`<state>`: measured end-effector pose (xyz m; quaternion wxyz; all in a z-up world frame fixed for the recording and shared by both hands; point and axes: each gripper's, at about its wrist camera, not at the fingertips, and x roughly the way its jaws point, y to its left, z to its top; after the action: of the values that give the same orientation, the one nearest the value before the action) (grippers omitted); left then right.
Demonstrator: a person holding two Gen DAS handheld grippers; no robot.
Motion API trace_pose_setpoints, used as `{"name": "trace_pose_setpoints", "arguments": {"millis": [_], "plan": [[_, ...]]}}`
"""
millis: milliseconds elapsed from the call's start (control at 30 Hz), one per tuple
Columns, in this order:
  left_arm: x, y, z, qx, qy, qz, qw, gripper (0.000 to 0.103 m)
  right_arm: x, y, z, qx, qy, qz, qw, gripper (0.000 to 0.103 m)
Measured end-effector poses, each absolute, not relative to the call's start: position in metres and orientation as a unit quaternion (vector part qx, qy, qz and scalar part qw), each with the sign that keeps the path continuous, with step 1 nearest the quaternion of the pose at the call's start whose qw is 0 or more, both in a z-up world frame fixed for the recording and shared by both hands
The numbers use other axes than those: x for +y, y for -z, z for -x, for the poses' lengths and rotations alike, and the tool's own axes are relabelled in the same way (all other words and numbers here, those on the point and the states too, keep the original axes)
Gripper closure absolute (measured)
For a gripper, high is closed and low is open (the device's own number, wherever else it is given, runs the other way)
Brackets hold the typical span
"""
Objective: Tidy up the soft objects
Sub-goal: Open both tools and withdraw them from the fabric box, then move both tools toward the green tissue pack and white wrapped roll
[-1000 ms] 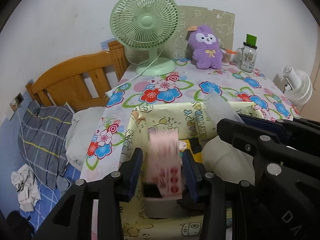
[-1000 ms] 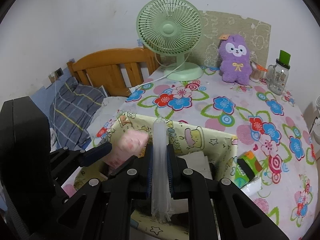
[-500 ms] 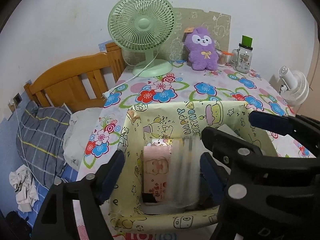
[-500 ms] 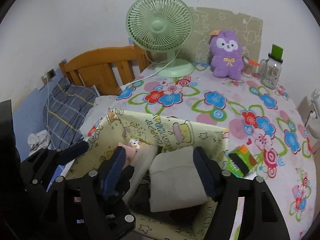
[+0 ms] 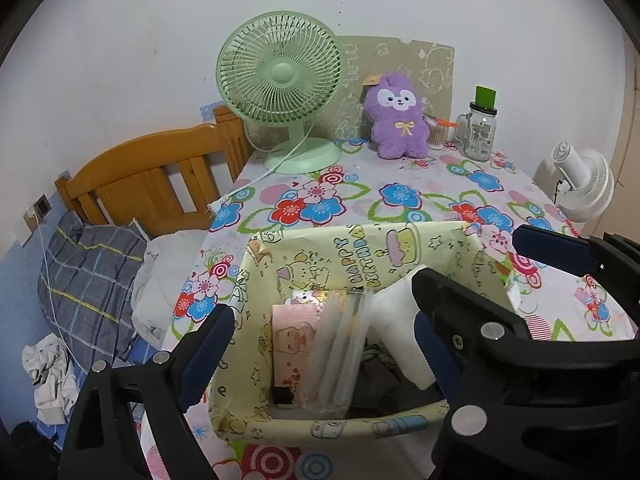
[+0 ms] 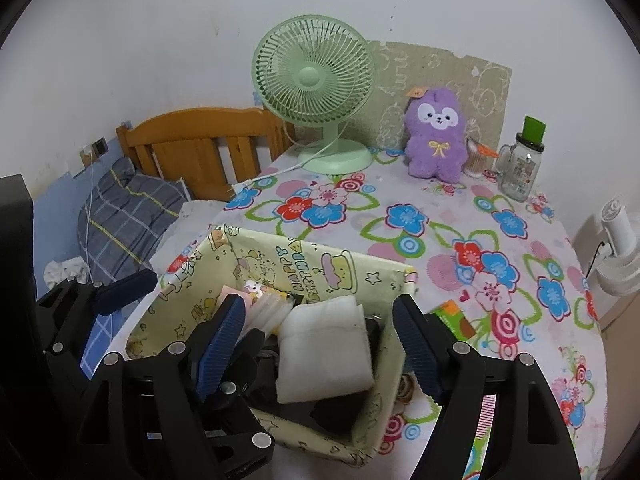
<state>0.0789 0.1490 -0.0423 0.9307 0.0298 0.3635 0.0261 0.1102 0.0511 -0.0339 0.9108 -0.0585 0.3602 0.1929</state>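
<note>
Both your jaws are opening, empty, over the yellow fabric bin (image 6: 320, 264) — the purple plush (image 6: 436, 140) stands upright far ahead, nearer your right gripper (image 6: 320, 340)

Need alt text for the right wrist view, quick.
The right claw, jaws opening and empty, hovers over a yellow fabric bin holding a white pad and pink packet; behind stand a green fan and purple plush.
</note>
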Motion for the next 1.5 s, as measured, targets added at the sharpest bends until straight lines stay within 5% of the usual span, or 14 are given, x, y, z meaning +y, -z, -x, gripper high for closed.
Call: {"name": "trace_pose_setpoints", "arguments": {"millis": [1500], "plan": [[0.047,0.013,-0.052,0.329,0.026,-0.044,0.943,0.0,-0.056,0.001,-0.072,0.311,-0.152,0.039,0.938,0.011]]}}
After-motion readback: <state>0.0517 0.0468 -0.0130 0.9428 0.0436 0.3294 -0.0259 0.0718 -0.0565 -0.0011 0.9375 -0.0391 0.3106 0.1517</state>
